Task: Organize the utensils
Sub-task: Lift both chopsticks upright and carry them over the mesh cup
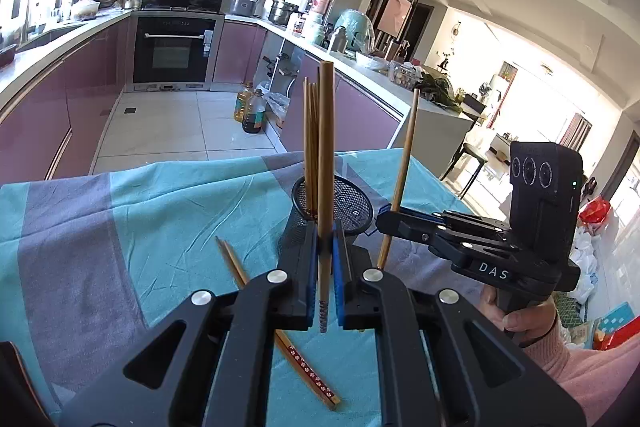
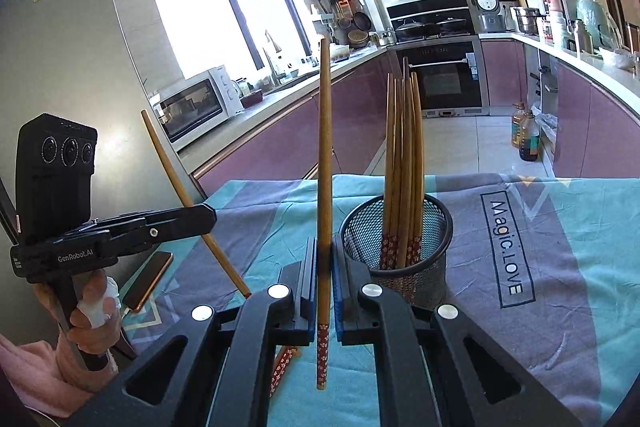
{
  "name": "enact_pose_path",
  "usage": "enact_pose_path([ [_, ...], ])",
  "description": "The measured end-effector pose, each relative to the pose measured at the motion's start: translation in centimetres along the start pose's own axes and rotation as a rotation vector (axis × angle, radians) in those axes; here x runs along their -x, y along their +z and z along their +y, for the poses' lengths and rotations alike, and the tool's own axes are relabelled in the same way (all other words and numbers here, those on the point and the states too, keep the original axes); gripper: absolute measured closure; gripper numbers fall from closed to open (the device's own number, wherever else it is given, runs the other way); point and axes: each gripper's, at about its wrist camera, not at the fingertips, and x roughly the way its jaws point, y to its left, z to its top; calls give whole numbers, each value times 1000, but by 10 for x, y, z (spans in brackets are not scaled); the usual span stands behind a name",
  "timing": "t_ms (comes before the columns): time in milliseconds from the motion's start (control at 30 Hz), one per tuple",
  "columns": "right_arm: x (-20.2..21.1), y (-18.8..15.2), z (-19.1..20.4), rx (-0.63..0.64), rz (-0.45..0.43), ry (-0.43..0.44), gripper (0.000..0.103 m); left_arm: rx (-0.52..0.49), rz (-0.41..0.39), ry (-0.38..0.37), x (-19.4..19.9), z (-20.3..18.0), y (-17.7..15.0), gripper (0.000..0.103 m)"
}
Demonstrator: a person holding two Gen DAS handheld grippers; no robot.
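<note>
The tabletop, draped in a teal and grey cloth, carries a black mesh cup just ahead and right of the right claw, with chopsticks standing in it. Each claw is clamped on one chopstick: the left claw holds its chopstick upright, the right claw's chopstick is upright too. Two loose chopsticks lie flat below the left claw.
</note>
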Motion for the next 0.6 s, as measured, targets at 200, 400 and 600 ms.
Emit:
enact_pose_path([
  [200, 3, 5, 1, 10, -18, -6, 97, -30, 13, 7, -9, -8, 4, 96],
  [400, 7, 10, 0, 15, -33, -12, 97, -48, 16, 20, -13, -12, 8, 96],
  [600, 8, 14, 3, 29, -42, -16, 97, -72, 10, 31, -14, -16, 11, 96],
])
